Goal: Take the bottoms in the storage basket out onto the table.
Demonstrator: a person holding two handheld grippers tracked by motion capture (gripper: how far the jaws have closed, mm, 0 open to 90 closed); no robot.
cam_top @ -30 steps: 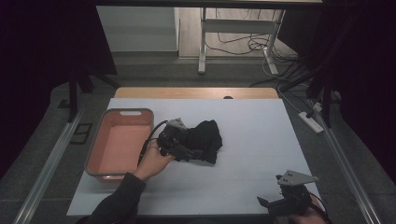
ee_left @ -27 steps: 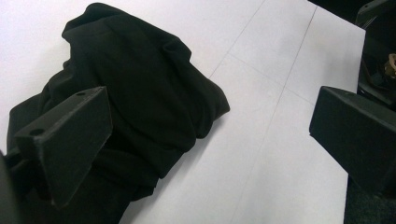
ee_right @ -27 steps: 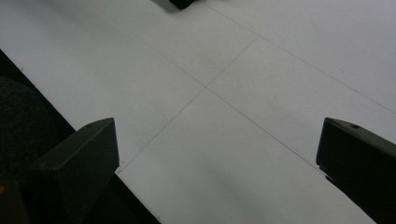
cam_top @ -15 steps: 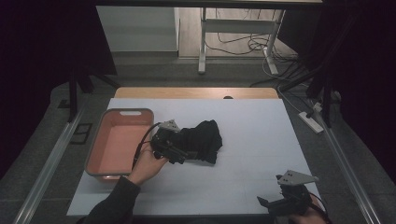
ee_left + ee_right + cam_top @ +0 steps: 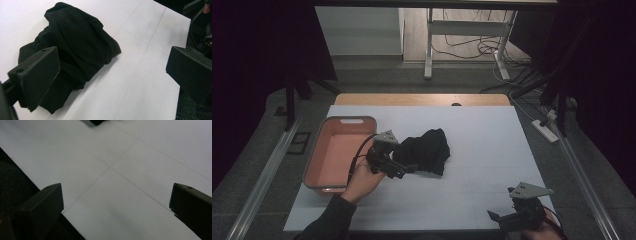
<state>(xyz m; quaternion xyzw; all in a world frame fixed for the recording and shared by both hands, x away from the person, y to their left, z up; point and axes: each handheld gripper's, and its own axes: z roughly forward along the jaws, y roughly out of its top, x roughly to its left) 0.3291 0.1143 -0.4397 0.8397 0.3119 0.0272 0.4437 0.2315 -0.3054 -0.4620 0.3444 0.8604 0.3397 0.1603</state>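
Note:
A crumpled black cloth (image 5: 427,150) lies on the white table top (image 5: 492,145), a little left of centre. My left gripper (image 5: 404,162) is held by a hand at the cloth's left edge, its jaws pointing toward the cloth. In the left gripper view the cloth (image 5: 75,42) bulges between and beyond the wide-apart jaws, and my left gripper (image 5: 115,65) is open, with one jaw in front of the fabric. My right gripper (image 5: 504,210) rests near the table's front right corner. It (image 5: 116,195) stands open over bare white surface, with a tip of the cloth (image 5: 96,122) far ahead.
A pink basin (image 5: 344,120) stands at the table's left side, right behind my left hand. Table edges run close to my right gripper at the front and right. Desk legs and cables (image 5: 492,50) lie on the floor beyond the far edge.
My left gripper has slid a little leftward and toward the person, from over the cloth's left part to its edge. The cloth and the right gripper have stayed put.

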